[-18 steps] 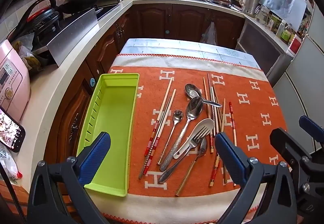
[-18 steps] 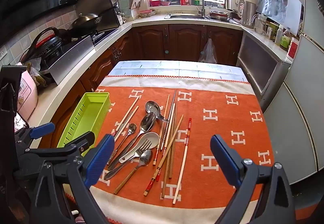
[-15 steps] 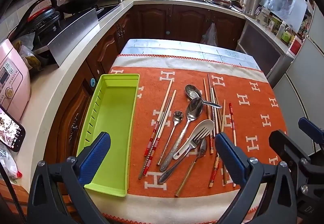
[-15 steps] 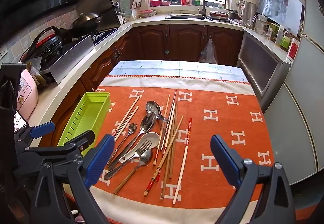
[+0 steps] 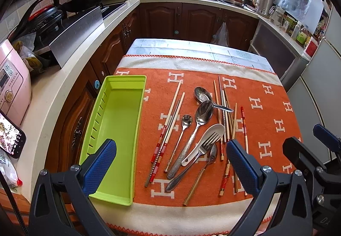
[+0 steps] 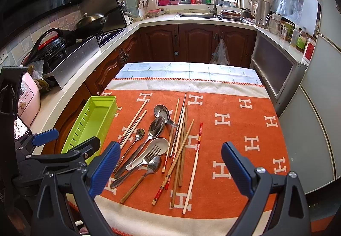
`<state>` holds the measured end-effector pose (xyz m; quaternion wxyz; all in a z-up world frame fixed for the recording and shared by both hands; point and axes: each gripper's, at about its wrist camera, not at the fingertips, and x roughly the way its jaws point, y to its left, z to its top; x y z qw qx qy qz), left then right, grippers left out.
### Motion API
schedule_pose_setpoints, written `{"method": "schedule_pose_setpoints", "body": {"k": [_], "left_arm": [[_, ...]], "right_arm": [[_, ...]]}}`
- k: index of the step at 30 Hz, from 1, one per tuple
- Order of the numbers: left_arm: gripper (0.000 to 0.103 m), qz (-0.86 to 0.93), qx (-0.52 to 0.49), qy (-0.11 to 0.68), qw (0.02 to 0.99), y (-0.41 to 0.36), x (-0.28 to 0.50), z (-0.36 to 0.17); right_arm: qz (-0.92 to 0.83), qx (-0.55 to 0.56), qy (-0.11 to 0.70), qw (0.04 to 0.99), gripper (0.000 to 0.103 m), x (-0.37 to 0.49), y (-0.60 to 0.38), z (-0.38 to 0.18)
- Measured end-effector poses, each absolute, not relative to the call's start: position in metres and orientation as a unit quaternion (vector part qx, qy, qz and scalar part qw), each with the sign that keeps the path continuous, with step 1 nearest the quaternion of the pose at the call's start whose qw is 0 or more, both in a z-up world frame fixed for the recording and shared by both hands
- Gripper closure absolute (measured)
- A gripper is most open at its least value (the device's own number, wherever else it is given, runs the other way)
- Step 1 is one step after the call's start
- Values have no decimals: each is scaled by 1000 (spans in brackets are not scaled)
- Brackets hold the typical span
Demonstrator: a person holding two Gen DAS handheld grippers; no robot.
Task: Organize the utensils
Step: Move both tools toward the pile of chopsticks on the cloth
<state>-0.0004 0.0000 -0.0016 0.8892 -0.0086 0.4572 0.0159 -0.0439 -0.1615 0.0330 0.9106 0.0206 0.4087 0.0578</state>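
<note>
Standing empty at the left table edge, the long lime-green plastic tray (image 5: 119, 129) holds nothing yet, so sorting hasn't begun. Right of it, the loose heap of steel spoons, fork and wooden chopsticks (image 5: 200, 129) lies on the orange H-patterned cloth (image 5: 266, 112). Left gripper (image 5: 170, 163) and right gripper (image 6: 170, 163) both hover spread wide, holding nothing; next comes pinching one piece.

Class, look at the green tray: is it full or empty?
Empty. The green tray shows only its bare floor; every spoon, fork and chopstick lies on the orange cloth beside it.
</note>
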Motion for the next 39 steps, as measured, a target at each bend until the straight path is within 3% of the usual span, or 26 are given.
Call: {"method": "schedule_pose_setpoints", "body": {"k": [19,36,38,39], "left_arm": [[1,2,-23,445,895,5,6,10],[1,-29,-6,440,897,22,47,43],[4,-37,-11,456,889,23,59,35],[10,-45,-15,467,883,24,65,29]], "right_arm": [[65,26,406,911,7,-44,-159,34],[79,38,377,922,7,-24,-183,69],[79,41,376,922,8,-20,-191,70],[77,43,380,921,11,-15,-193,69]]}}
